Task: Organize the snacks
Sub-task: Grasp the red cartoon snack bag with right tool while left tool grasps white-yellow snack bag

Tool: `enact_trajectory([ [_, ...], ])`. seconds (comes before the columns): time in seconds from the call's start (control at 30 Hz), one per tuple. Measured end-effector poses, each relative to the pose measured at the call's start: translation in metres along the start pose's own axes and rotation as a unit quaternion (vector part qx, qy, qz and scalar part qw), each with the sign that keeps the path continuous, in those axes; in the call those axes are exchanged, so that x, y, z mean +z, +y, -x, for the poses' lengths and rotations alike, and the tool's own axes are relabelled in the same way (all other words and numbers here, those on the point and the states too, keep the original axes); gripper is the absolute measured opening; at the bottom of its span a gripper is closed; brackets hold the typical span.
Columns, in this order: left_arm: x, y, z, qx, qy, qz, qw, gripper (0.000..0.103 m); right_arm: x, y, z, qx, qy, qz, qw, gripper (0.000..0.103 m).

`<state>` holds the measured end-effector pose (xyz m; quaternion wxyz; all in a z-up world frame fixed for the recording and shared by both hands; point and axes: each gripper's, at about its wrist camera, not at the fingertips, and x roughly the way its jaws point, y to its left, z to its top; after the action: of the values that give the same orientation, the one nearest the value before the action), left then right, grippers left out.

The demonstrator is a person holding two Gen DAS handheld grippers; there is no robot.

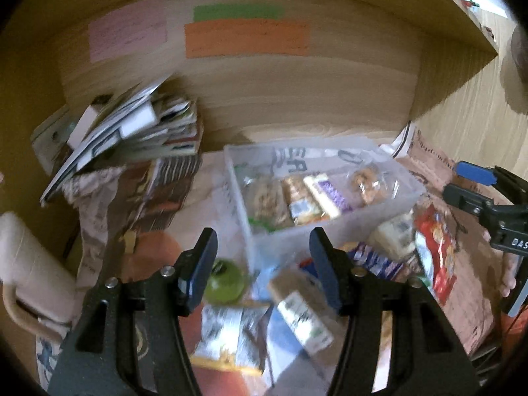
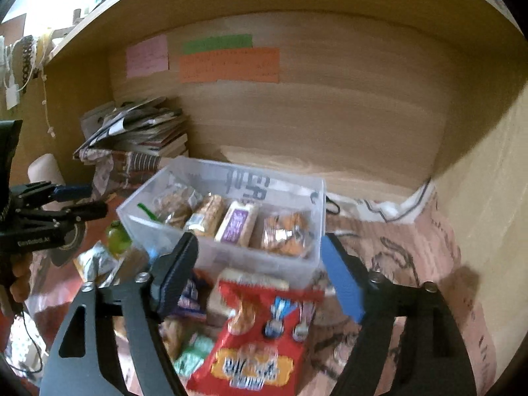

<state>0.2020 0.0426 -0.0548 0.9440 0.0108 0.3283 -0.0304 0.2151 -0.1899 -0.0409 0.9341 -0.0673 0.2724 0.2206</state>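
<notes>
Snacks are sitting in two groups on a paper-covered table (image 2: 412,264). Four wrapped ones are lying side by side in a clear bin (image 2: 307,198); loose packets are lying in front of it, among them a red bag (image 2: 260,340) and a green cup (image 1: 224,280). The left hand-held gripper (image 1: 264,265) is standing partly open, holding nothing. The right hand-held gripper (image 2: 260,272) is gaping wider above the red bag, also holding nothing.

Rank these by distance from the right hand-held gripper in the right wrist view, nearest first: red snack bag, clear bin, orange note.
1. Red snack bag: directly below the open right hand-held gripper.
2. Clear bin: just beyond, centre, holding wrapped snacks.
3. Orange note: farthest, stuck on the wooden back wall.
</notes>
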Motion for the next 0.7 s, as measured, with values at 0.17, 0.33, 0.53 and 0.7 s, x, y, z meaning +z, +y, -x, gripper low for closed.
enact_trajectory([
  [0.17, -0.027, 0.014, 0.003, 0.016, 0.02, 0.009, 0.9996, 0.064, -0.025, -0.006, 0.004, -0.005, 0.017, -0.024, 1.0, 0.086],
  [0.33, -0.054, 0.028, -0.003, 0.01, 0.05, 0.031, 0.9982, 0.064, -0.047, -0.015, -0.004, -0.006, 0.045, -0.056, 0.997, 0.087],
  [0.53, -0.071, 0.039, -0.022, -0.005, 0.086, 0.056, 0.9947, 0.064, -0.065, -0.023, -0.013, 0.007, 0.074, -0.091, 0.993, 0.087],
  [0.7, -0.077, 0.036, -0.038, -0.007, 0.103, 0.058, 0.993, 0.064, -0.07, -0.02, -0.02, 0.009, 0.089, -0.089, 0.992, 0.087],
])
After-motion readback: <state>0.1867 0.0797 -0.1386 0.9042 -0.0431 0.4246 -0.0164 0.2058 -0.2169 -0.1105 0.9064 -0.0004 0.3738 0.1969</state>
